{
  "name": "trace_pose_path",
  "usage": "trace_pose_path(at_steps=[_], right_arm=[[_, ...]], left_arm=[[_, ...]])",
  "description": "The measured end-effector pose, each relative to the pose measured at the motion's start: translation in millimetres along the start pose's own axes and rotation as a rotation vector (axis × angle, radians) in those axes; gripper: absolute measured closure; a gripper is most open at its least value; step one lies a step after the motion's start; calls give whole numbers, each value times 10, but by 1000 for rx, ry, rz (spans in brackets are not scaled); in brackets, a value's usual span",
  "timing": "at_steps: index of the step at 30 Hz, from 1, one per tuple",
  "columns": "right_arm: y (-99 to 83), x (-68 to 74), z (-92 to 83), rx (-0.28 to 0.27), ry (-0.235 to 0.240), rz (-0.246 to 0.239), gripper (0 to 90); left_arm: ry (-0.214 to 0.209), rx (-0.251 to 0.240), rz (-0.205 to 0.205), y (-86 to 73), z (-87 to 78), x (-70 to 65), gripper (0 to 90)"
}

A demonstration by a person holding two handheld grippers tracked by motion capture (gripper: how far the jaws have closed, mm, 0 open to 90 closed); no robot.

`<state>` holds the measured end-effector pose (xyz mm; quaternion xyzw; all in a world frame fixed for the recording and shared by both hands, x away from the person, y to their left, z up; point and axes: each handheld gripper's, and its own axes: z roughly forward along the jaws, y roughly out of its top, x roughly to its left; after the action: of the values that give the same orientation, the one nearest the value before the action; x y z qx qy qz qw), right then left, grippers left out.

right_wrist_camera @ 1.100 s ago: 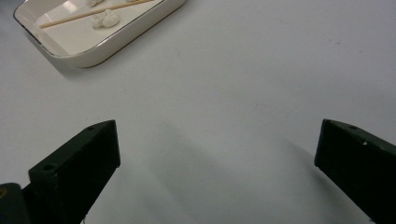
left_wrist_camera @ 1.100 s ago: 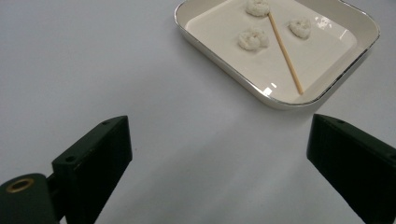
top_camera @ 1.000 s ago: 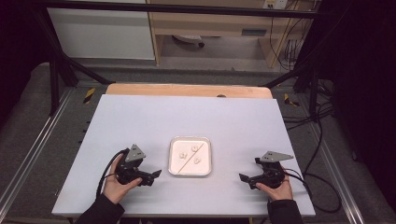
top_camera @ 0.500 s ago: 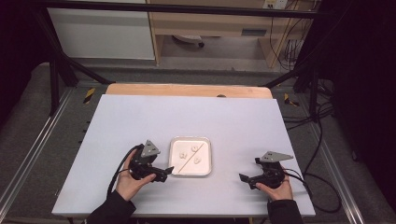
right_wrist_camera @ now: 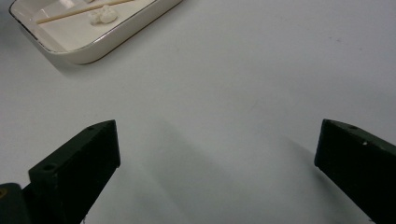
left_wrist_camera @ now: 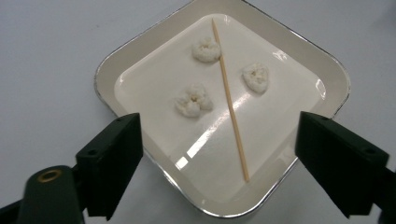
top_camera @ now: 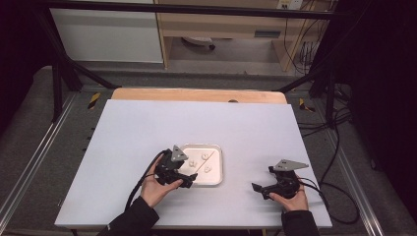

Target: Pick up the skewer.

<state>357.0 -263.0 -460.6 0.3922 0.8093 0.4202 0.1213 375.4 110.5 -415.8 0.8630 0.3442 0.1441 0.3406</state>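
A square white tray (top_camera: 219, 167) (left_wrist_camera: 107, 74) with a metal rim sits near the front middle of the table. In it lie three white puffy pieces (left_wrist_camera: 206, 50) (left_wrist_camera: 256, 77) (left_wrist_camera: 193, 100) and a thin wooden skewer (left_wrist_camera: 229, 98) laid slantwise. My left gripper (top_camera: 191, 180) (left_wrist_camera: 217, 140) hovers over the tray's near left corner. It is open; its jaws have just been closing a little, and nothing is pressed between them. My right gripper (top_camera: 258, 188) (right_wrist_camera: 217, 135) rests open over bare table to the tray's right, with the tray's edge (right_wrist_camera: 93, 51) farther off.
The white tabletop (top_camera: 147, 128) ends in a wooden strip (top_camera: 196, 95) at the far side. Black frame poles stand at the back corners. Cables (top_camera: 339, 147) trail off the table's right side, and a cable loops from the left gripper toward the front edge.
My left gripper has moved right across the table, from clear of the tray's left side to over its near left corner. The right gripper has stayed put.
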Motion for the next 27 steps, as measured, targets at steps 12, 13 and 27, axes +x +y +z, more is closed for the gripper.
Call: trace_pose_path(at_steps=[12,13,27], right_arm=[[0,-3,4,5,-2,1,8],[0,0,3,6,-1,4,8],[1,-6,-3,4,-7,-2,9]], left_arm=[[47,31,-12,16,194,-125,450],[47,31,-12,16,194,-125,472],[44,45,-36,-19,313,-166,738]])
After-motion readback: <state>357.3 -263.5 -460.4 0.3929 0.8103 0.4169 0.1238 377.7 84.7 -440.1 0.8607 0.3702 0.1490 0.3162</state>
